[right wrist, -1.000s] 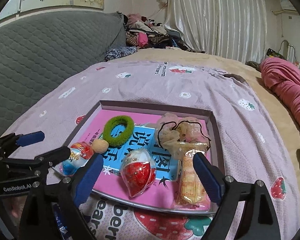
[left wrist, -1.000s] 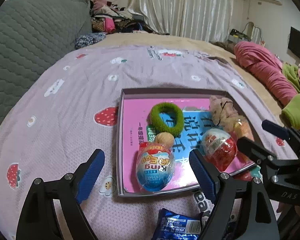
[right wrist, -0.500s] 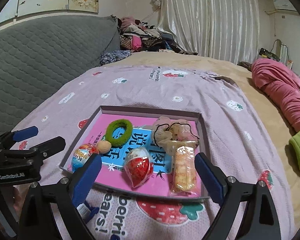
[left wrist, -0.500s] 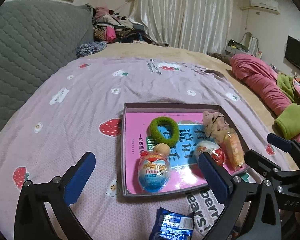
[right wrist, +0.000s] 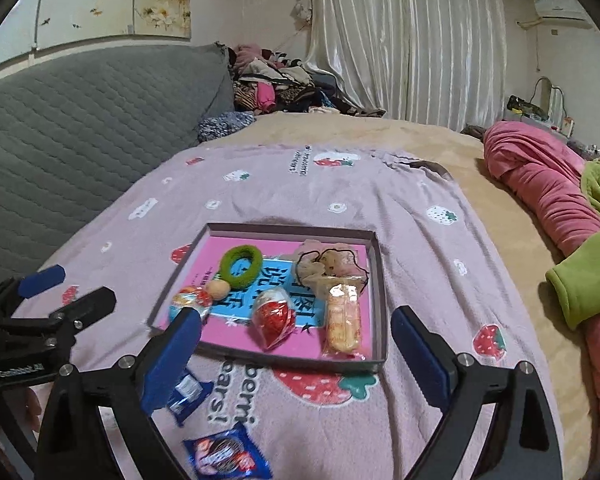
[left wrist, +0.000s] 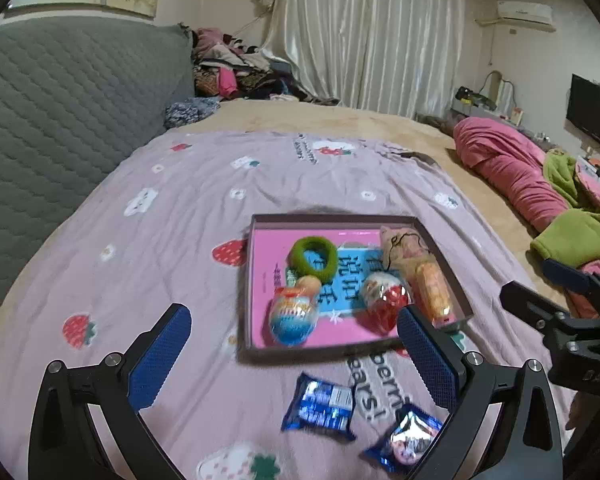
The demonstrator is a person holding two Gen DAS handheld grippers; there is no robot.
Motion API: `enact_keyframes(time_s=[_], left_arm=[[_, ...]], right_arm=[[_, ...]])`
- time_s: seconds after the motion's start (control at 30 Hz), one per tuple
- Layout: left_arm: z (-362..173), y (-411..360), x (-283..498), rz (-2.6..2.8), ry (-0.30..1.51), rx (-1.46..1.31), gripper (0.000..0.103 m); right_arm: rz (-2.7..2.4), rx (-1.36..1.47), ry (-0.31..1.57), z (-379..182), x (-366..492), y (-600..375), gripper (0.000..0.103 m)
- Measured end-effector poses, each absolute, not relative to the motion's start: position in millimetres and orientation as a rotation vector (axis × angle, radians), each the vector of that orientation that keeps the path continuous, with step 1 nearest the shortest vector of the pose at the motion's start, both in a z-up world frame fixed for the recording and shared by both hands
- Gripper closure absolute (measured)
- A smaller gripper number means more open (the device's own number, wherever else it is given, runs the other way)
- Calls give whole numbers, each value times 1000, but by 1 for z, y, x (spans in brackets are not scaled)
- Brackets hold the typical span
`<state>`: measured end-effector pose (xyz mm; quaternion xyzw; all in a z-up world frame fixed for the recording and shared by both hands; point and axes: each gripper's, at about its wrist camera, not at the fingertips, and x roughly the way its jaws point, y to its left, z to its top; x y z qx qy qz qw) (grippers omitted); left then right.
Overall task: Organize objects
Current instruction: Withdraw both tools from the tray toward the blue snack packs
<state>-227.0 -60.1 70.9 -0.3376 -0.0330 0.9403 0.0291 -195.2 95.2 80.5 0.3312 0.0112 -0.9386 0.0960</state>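
Observation:
A shallow grey tray (left wrist: pixel 332 220) (right wrist: pixel 288 229) with a pink book as its floor lies on the lilac bedspread. In it are a green hair tie (left wrist: pixel 314 258) (right wrist: pixel 242 266), a small tan ball (left wrist: pixel 308 282), a blue egg toy (left wrist: pixel 292 320), a red egg toy (left wrist: pixel 384 300) (right wrist: pixel 274 316), a beige scrunchie (right wrist: pixel 324 266) and an orange snack packet (right wrist: pixel 342 316). Two blue wrappers (left wrist: pixel 320 406) (right wrist: pixel 228 458) lie on the spread in front of the tray. My left gripper (left wrist: pixel 292 312) and right gripper (right wrist: pixel 296 315) both hover open and empty, short of the tray.
A grey quilted headboard (left wrist: pixel 60 112) rises on the left. Rolled pink and green blankets (left wrist: pixel 512 176) lie at the right. Piled clothes (right wrist: pixel 284 88) and curtains sit at the far end. The lilac spread (left wrist: pixel 220 184) stretches beyond the tray.
Both grippers have drawn back and up from the tray, which now looks smaller. The left jaws have spread wider. The blue wrappers in front of the tray have come into fuller view.

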Motion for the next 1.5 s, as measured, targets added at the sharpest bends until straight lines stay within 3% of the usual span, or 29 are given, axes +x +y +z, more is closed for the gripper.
enact_keyframes(time_s=[0.8, 1.5], left_arm=[[149, -59, -96, 2995, -29, -958, 0], [108, -52, -73, 2961, 18, -1072, 0]], right_arm=[[-2787, 807, 83, 158, -64, 93, 3], [-2722, 879, 187, 116, -18, 79, 1]])
